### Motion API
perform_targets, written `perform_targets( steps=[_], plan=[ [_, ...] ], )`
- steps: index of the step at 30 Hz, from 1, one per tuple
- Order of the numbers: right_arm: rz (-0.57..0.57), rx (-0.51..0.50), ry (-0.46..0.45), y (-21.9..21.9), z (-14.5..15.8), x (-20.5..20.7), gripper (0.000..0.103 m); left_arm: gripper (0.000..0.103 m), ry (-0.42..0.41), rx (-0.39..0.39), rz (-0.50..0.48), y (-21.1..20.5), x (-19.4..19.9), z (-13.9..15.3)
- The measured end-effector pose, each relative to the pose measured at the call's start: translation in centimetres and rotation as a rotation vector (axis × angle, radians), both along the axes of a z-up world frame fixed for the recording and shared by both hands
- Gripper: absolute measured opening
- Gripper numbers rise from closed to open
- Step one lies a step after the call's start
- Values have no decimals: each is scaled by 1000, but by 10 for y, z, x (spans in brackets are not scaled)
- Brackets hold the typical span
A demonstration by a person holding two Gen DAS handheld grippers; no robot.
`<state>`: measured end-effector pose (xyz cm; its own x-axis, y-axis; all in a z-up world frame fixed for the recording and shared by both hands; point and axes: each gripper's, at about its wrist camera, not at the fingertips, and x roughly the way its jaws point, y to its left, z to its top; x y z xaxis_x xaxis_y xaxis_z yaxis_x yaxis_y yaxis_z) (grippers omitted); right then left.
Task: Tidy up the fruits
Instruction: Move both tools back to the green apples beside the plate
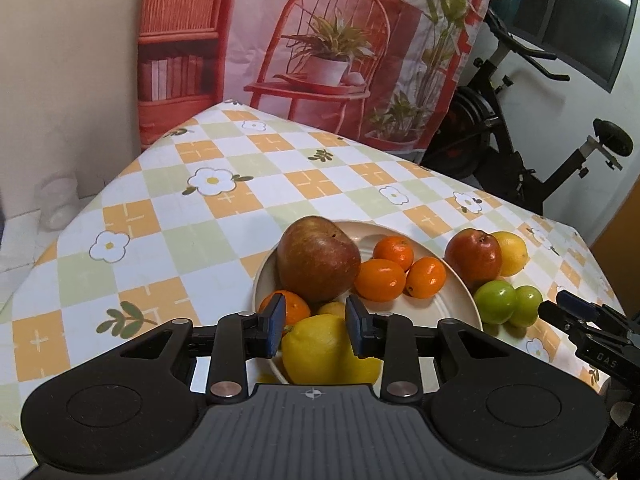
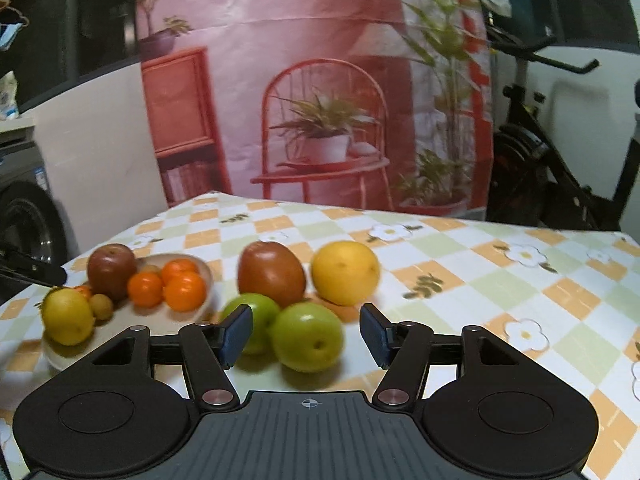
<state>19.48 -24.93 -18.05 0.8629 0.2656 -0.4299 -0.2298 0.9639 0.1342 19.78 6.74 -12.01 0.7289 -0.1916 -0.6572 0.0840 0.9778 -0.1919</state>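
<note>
My left gripper hovers low over the near rim of a cream plate, jaws a little apart and nothing pinched. A yellow lemon lies just beneath them on the rim. The plate also holds a big red-brown apple, three small oranges and one more orange. Right of the plate on the cloth lie a red apple, a yellow fruit and two green apples. My right gripper is open just in front of the nearer green apple, touching nothing.
A checked, flowered tablecloth covers the table, whose far corner meets a printed pink backdrop. An exercise bike stands past the right edge. A washing machine is off to the left.
</note>
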Motion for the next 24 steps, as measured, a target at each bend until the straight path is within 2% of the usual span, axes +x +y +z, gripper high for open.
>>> perform_targets(
  steps=[9,16,21,24],
  plan=[
    [11,5,10,-3,-7,5,56,35,-56,58,-31,-27,2,17],
    [80,-45,7,7,-8,19,55,35,-78,50,-115,-63,13,22],
    [108,-39,33,8,-10,23,55,35,-89,48,-180,-87,13,19],
    [84,-39,37,7,-11,25,54,35,-75,64,-196,-96,14,11]
  ],
)
